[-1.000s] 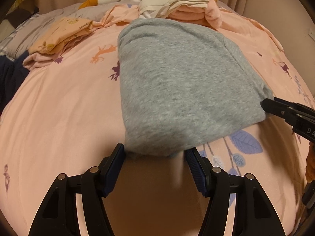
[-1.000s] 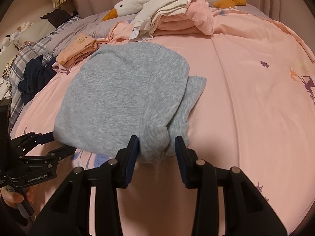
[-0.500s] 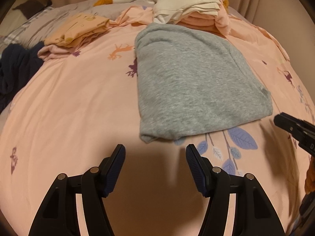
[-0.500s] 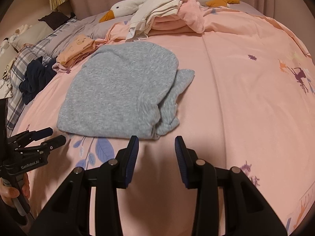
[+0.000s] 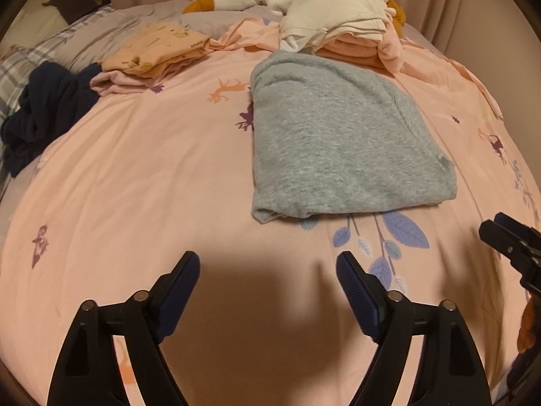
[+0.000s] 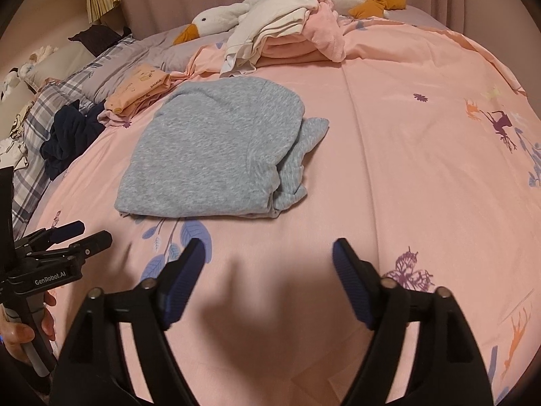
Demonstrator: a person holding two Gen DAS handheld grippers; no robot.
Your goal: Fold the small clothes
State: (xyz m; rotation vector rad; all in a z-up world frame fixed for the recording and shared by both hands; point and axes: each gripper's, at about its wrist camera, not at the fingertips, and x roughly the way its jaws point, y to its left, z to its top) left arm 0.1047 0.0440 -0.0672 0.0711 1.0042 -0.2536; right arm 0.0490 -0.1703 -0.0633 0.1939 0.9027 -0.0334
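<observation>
The soft grey folded top (image 5: 341,142) lies flat on the pink bed cover (image 5: 135,176), so this fold looks done. The left hand-held gripper (image 5: 267,277) and right hand-held gripper (image 6: 268,264) have just been opening; both are apart, empty, near the top. Next may need one more fold, since a bit pokes out.

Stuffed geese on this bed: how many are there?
1. The white goose toy lies at the far end of the bed, partly under a pile of folded clothes; more could be hidden.

Right claw (image 5: 517,247) cut off at frame edge
</observation>
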